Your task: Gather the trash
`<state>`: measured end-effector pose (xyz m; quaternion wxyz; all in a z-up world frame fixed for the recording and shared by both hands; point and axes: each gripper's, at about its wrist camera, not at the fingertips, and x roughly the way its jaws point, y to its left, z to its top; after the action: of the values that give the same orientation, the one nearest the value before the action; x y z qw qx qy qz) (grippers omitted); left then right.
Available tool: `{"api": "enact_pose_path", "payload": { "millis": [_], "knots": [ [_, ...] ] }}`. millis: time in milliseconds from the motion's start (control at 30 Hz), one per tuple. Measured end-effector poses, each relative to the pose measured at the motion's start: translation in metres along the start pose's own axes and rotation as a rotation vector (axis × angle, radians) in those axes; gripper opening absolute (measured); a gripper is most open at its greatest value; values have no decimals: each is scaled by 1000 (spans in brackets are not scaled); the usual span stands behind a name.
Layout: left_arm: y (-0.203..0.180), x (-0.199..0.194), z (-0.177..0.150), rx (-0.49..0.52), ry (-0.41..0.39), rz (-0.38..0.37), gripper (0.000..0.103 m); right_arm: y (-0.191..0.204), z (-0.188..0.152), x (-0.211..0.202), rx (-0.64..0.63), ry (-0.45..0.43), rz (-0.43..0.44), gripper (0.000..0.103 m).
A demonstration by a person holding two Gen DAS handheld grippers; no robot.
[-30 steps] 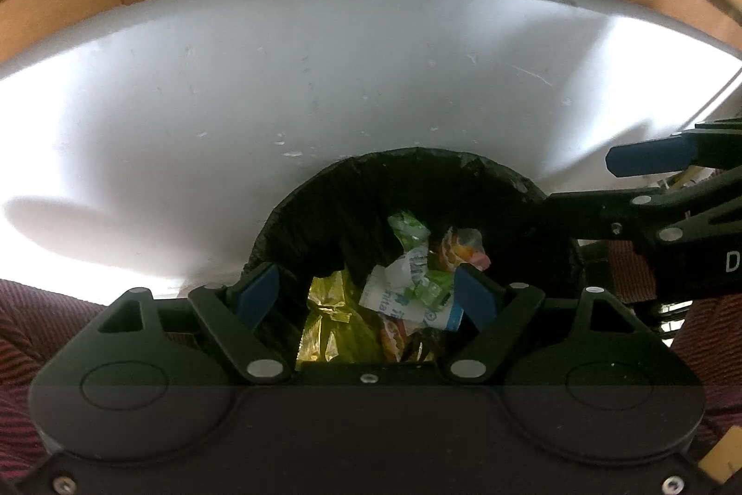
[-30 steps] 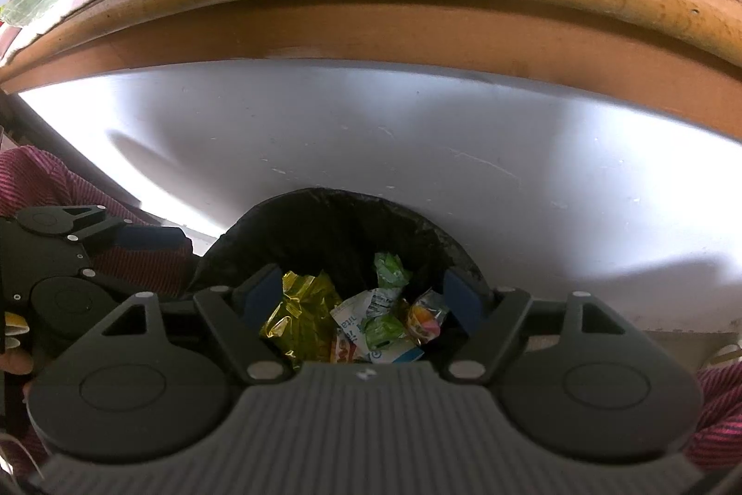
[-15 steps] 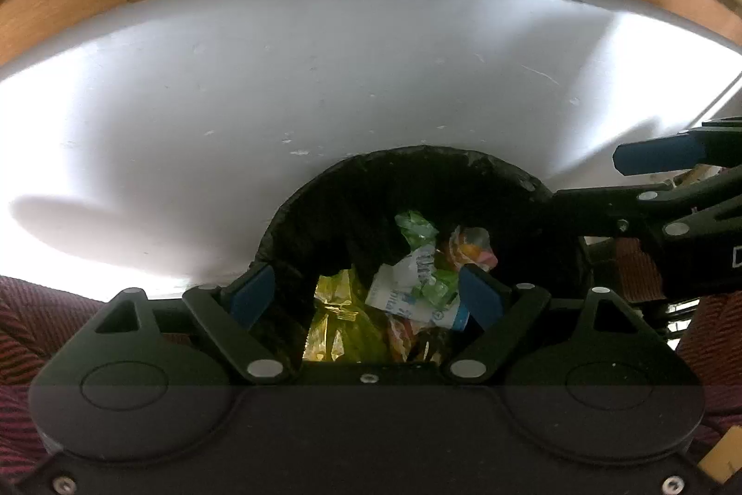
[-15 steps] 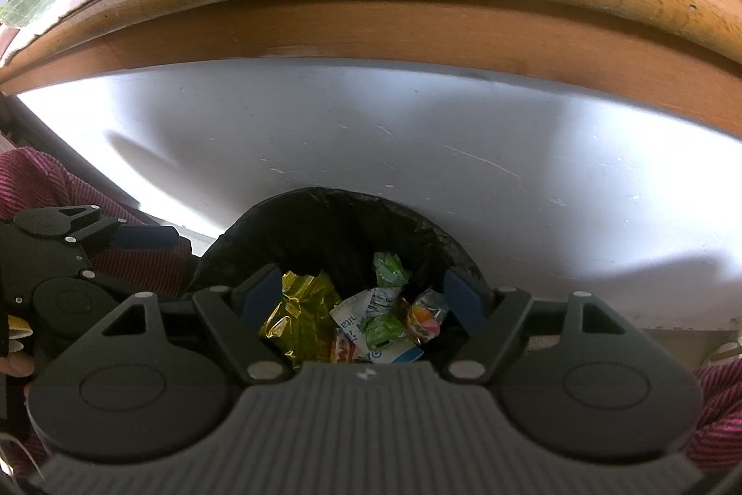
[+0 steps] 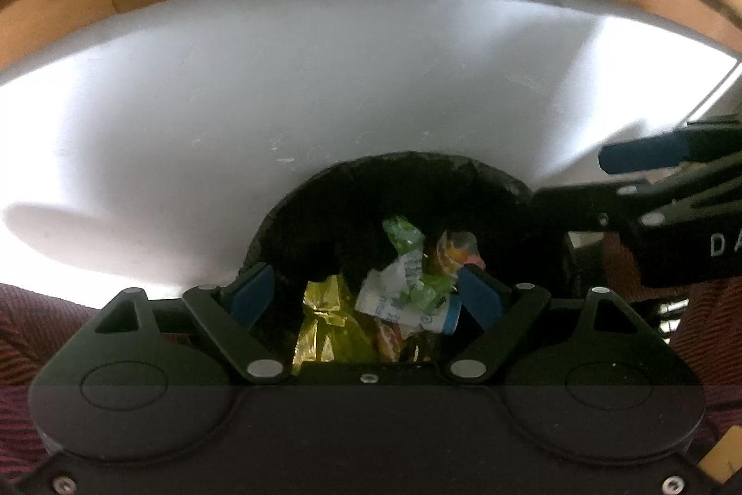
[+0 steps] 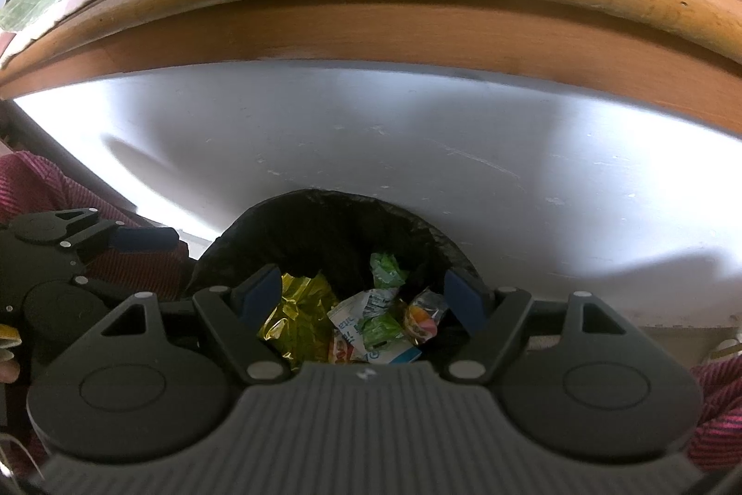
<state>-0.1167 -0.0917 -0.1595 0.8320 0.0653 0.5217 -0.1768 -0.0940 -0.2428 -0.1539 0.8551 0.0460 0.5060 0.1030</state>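
Left tool [image 5: 366, 295] and right tool [image 6: 366, 300] both angle downward, jaws spread, empty.

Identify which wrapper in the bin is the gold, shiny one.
The crinkled gold foil wrapper, leftmost in the black-lined bin; the other wrappers are green, white or multicoloured.

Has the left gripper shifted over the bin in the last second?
No. In the left wrist view the left gripper sits over the black-lined bin as before, and the bin's rim meets the white floor at the same place. Its jaws stand open.
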Motion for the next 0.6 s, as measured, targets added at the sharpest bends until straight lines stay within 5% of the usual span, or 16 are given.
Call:
{"api": "enact_pose_path", "payload": {
  "millis": [600],
  "knots": [
    [5, 3, 1, -52, 26, 2, 86, -2, 0, 0, 2, 0, 0, 85]
  ]
}}
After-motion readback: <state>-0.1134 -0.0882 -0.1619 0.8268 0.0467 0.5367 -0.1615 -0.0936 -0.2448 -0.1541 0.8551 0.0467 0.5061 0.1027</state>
